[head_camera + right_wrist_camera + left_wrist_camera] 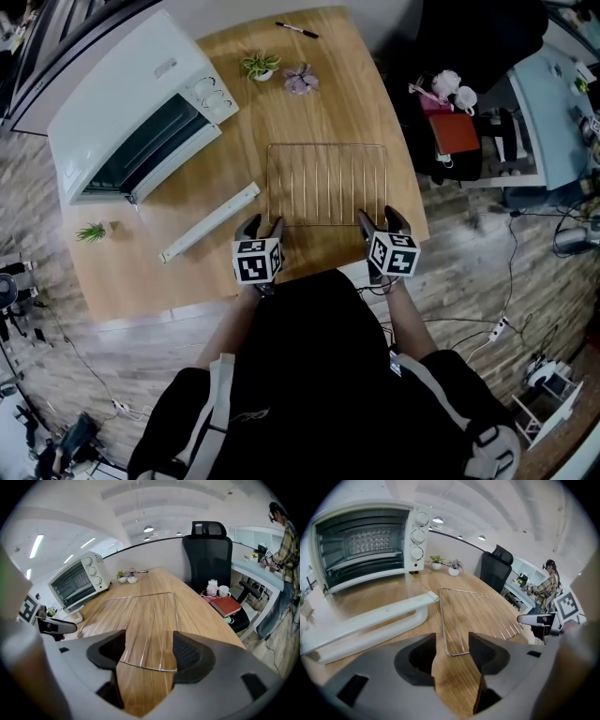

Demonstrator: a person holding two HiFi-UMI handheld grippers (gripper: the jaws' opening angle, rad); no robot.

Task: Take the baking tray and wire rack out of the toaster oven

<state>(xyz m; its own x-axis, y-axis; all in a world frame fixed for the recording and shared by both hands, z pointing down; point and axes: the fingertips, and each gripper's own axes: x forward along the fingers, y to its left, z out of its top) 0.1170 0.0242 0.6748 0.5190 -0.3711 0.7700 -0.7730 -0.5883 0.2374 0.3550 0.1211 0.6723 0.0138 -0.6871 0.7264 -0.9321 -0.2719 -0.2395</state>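
Flat on table (309,84): thin wire rack (326,185)

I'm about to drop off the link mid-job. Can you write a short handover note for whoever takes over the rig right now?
Left tongs: open and empty; the near left corner of the wire rack lies between the jaws, untouched.
Right tongs: open and empty, astride the rack's near edge.
Rack: flat on the table, outside the toaster oven, whose door is folded down open.
Done: rack is out.
Left: the baking tray. It is not on the table; a flat piece inside the oven is probably it, but I can't be sure.
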